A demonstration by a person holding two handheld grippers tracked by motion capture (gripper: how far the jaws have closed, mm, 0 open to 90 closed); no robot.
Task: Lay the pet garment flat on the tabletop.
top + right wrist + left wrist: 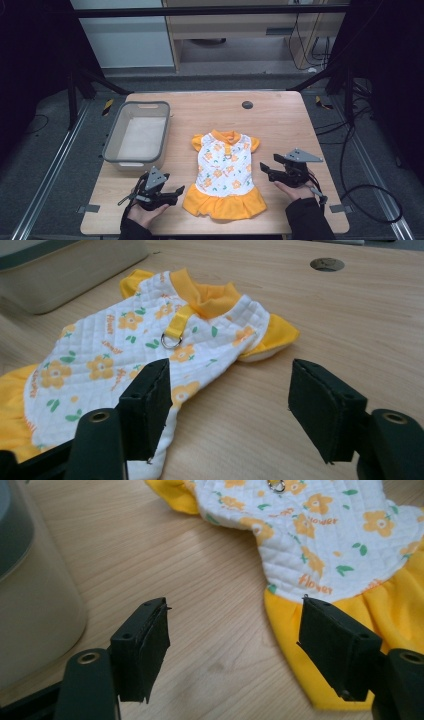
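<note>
dress (320, 535) collar cut off by top edge; basket (60, 265) top cropped.

A wooden table (280, 120) bears a grey bin (114, 145) and dress (225, 172).

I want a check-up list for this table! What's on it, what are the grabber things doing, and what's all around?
Surface: wooden table, with a round dark hole near its far edge.
Job's things: little dress, white with orange flowers and a yellow skirt, lies flat and spread out, collar toward the far edge.
Clutter: grey bin left of the dress; it looks empty.
Grippers: left gripper open, beside the skirt hem; right gripper open, beside the dress's other side. Neither holds anything.
Cables: black cables loop on the floor to the right.
Surroundings: dark floor, metal rails along the table's sides, a pale cabinet behind.
</note>
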